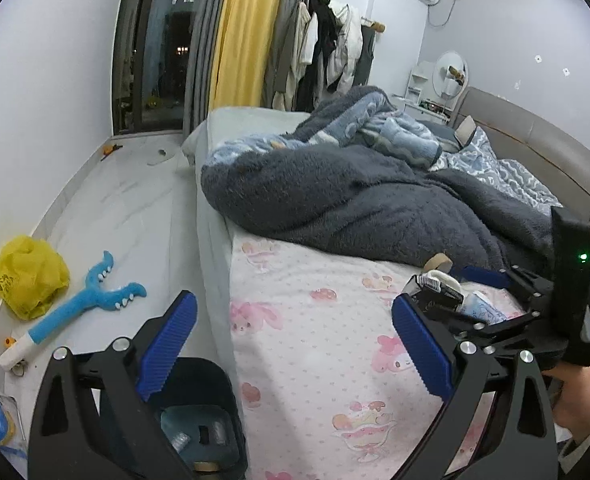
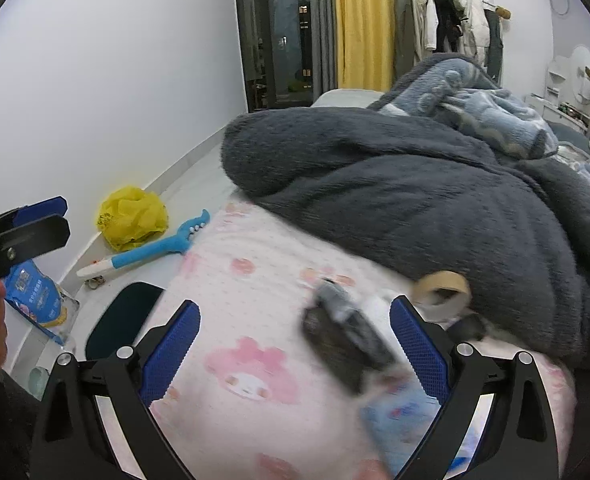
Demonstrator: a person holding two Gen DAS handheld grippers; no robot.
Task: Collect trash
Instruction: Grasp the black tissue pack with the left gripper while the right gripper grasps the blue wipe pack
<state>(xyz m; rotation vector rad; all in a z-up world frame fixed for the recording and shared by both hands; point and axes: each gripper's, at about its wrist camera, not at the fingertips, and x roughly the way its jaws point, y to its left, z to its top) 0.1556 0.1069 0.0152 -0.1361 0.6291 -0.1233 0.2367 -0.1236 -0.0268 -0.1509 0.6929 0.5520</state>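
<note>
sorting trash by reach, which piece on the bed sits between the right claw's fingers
The dark carton, blurred, lies on the pink sheet between the open right claw. The cardboard roll sits beyond the fingers, against the grey blanket.

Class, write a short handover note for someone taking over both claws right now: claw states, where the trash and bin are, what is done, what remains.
Left claw: open, empty, above the black bin on the floor beside the bed.
Right claw: open over the pink sheet, nothing clamped; a dark blurred wrapper sits between its fingers.
A cardboard tape roll lies at the edge of the grey blanket. A yellow plastic bag is on the floor.
Done: bin already holds some items.
Left: wrapper, roll, floor bag.
</note>
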